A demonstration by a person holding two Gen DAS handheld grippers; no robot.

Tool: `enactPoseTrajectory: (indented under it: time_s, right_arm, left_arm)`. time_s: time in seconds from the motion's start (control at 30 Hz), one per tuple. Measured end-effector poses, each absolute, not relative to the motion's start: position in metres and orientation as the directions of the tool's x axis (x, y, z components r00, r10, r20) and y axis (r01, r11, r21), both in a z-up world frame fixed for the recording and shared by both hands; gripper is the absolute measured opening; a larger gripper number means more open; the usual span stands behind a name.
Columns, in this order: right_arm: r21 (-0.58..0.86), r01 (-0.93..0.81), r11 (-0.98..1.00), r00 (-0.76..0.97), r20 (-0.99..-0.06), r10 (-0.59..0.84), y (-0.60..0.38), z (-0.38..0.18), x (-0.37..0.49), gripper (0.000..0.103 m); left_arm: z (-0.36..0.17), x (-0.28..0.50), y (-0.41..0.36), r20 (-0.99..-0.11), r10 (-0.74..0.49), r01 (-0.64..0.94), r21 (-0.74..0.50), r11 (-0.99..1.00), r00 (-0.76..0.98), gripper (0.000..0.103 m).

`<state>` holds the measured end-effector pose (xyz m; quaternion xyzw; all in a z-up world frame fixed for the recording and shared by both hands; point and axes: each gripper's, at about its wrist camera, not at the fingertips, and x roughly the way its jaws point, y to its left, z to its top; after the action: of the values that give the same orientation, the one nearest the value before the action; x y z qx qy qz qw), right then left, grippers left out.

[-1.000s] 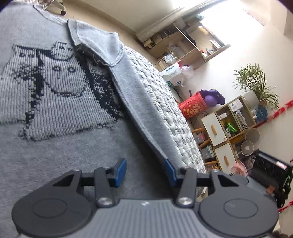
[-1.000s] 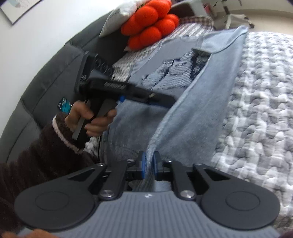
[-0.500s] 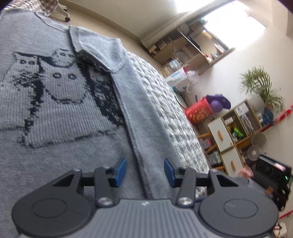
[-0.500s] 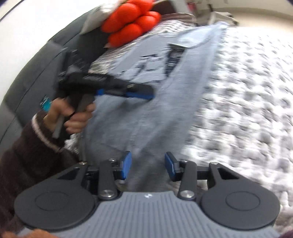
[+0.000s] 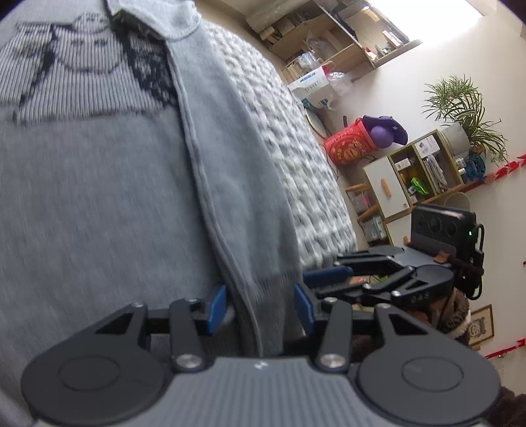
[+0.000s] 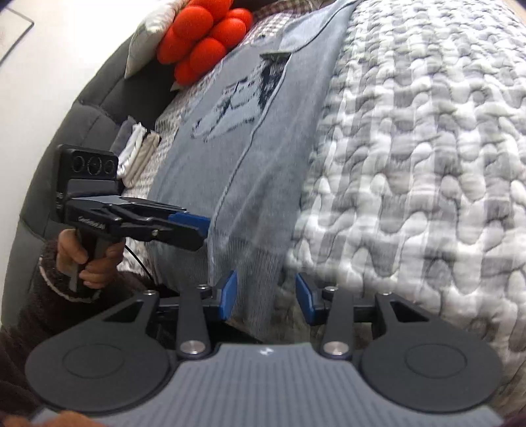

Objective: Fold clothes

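Sweater (image 5: 98, 197) hem hidden behind both claws

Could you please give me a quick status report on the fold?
Both tools open: left, right, at the hem. Sweater flat on the quilt, sleeve folded in. Nothing in the way.

A: Bedding?
B: Grey-white quilt (image 6: 427, 164) on the bed; dark padded headboard (image 6: 49, 157) against a white wall (image 6: 49, 65); orange cushion (image 6: 203, 36) at its head.
A: Far side?
B: Wooden shelves (image 5: 332, 36) under a bright window (image 5: 424, 10); low cabinet (image 5: 414, 174), potted plant (image 5: 460, 105), red bag (image 5: 348, 146).
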<state>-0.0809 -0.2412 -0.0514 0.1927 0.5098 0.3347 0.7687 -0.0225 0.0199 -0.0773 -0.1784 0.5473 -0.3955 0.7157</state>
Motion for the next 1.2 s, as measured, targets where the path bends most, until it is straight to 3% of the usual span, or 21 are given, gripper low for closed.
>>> enactPoseTrajectory:
  time_s: [0.1, 0.23, 0.3, 0.33, 0.37, 0.4, 0.53, 0.57, 0.6, 0.8, 0.93, 1.0, 1.2]
  right_arm:
    - [0.624, -0.336, 0.705, 0.246, -0.665, 0.705, -0.234, -0.051, -0.082, 0.044]
    - [0.635, -0.325, 0.701, 0.245, -0.659, 0.711, -0.231, -0.054, -0.08, 0.044]
    - [0.644, -0.315, 0.697, 0.245, -0.654, 0.716, -0.233, -0.057, -0.08, 0.042]
    - [0.649, -0.311, 0.694, 0.246, -0.651, 0.718, -0.235, -0.058, -0.08, 0.042]
    - [0.653, -0.307, 0.692, 0.247, -0.647, 0.721, -0.236, -0.058, -0.081, 0.041]
    - [0.658, -0.302, 0.69, 0.249, -0.644, 0.723, -0.238, -0.059, -0.081, 0.041]
    - [0.676, -0.286, 0.679, 0.25, -0.631, 0.734, -0.243, -0.063, -0.082, 0.041]
    - [0.682, -0.282, 0.675, 0.247, -0.628, 0.738, -0.244, -0.064, -0.082, 0.032]
    - [0.687, -0.279, 0.671, 0.245, -0.625, 0.741, -0.244, -0.066, -0.081, 0.005]
    - [0.665, -0.329, 0.671, 0.253, -0.623, 0.741, -0.257, -0.054, -0.091, 0.006]
    - [0.61, -0.311, 0.728, 0.215, -0.702, 0.68, -0.245, -0.065, -0.086, 0.007]
    - [0.607, -0.33, 0.723, 0.205, -0.702, 0.682, -0.244, -0.06, -0.086, 0.015]
    - [0.568, -0.364, 0.738, 0.327, -0.664, 0.672, -0.258, -0.036, -0.084, 0.017]
  left_arm:
    - [-0.082, -0.035, 0.017, -0.647, -0.755, 0.365, -0.681, 0.634, 0.104, 0.044]
    - [-0.087, -0.044, 0.017, -0.649, -0.749, 0.341, -0.68, 0.65, 0.133, 0.03]
    - [-0.088, -0.047, 0.016, -0.651, -0.747, 0.338, -0.679, 0.652, 0.135, 0.028]
    - [-0.088, -0.048, 0.015, -0.655, -0.744, 0.339, -0.675, 0.656, 0.134, 0.022]
    - [-0.089, -0.049, 0.012, -0.662, -0.738, 0.342, -0.668, 0.661, 0.134, 0.008]
    - [-0.089, -0.05, 0.009, -0.669, -0.731, 0.346, -0.659, 0.667, 0.134, 0.005]
    - [-0.085, -0.054, 0.007, -0.642, -0.754, 0.371, -0.672, 0.641, 0.139, 0.004]
    - [-0.084, -0.055, 0.007, -0.633, -0.762, 0.372, -0.68, 0.632, 0.136, 0.004]
    - [-0.083, -0.056, 0.008, -0.626, -0.769, 0.372, -0.688, 0.624, 0.133, 0.004]
    - [-0.088, -0.057, 0.002, -0.655, -0.747, 0.384, -0.663, 0.642, 0.118, 0.004]
    - [-0.095, -0.055, -0.005, -0.689, -0.718, 0.396, -0.634, 0.664, 0.1, 0.006]
    - [-0.09, -0.057, -0.006, -0.693, -0.714, 0.418, -0.622, 0.662, 0.099, 0.006]
    - [-0.08, -0.06, 0.003, -0.698, -0.708, 0.443, -0.604, 0.663, 0.109, 0.025]
